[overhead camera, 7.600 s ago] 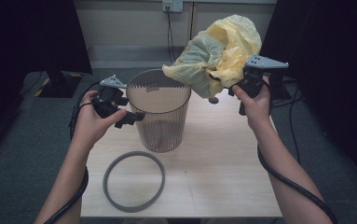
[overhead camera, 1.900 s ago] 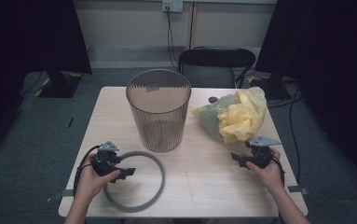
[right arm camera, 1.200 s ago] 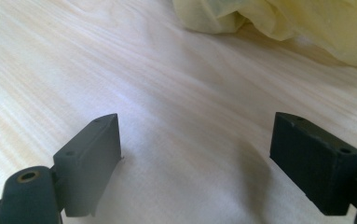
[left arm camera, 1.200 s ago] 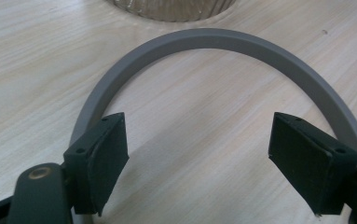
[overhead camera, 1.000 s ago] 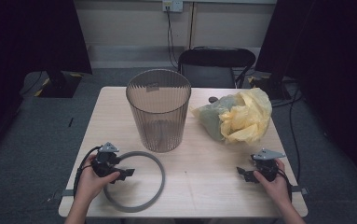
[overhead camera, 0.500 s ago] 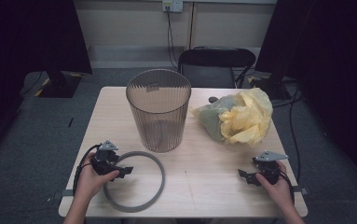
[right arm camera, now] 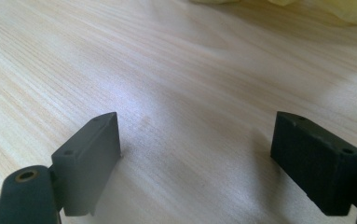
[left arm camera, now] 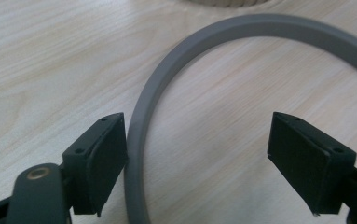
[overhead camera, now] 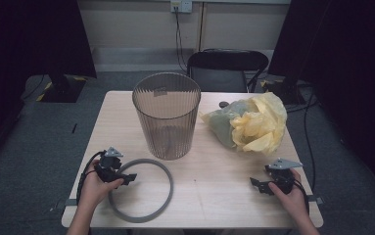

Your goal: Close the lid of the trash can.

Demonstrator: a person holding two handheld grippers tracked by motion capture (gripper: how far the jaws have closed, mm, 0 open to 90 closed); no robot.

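Observation:
A ribbed, translucent grey waste bin point(overhead camera: 166, 115) stands upright at the middle of the wooden table point(overhead camera: 214, 196). A flat grey ring point(overhead camera: 141, 190) lies in front of it. To the right of the bin lies a crumpled yellow and grey-green bag point(overhead camera: 246, 122). My left gripper point(overhead camera: 126, 177) rests low at the ring's left side. In the left gripper view it is open point(left arm camera: 199, 163), and the ring's arc point(left arm camera: 141, 121) runs between the jaws, close against the left pad. My right gripper point(overhead camera: 254, 185) sits near the front right corner, open point(right arm camera: 197, 158) over bare wood.
A black chair point(overhead camera: 226, 66) stands behind the table's far edge. A small dark object point(overhead camera: 223, 104) lies beside the bag at the back. The bag's yellow edge point(right arm camera: 344, 9) shows ahead of the right gripper. Dark curtains hang at both sides.
The bag, once held up beside the bin by my right gripper, now lies on the table. Both hands have come down to the front edge. Over the last second nothing visibly moved.

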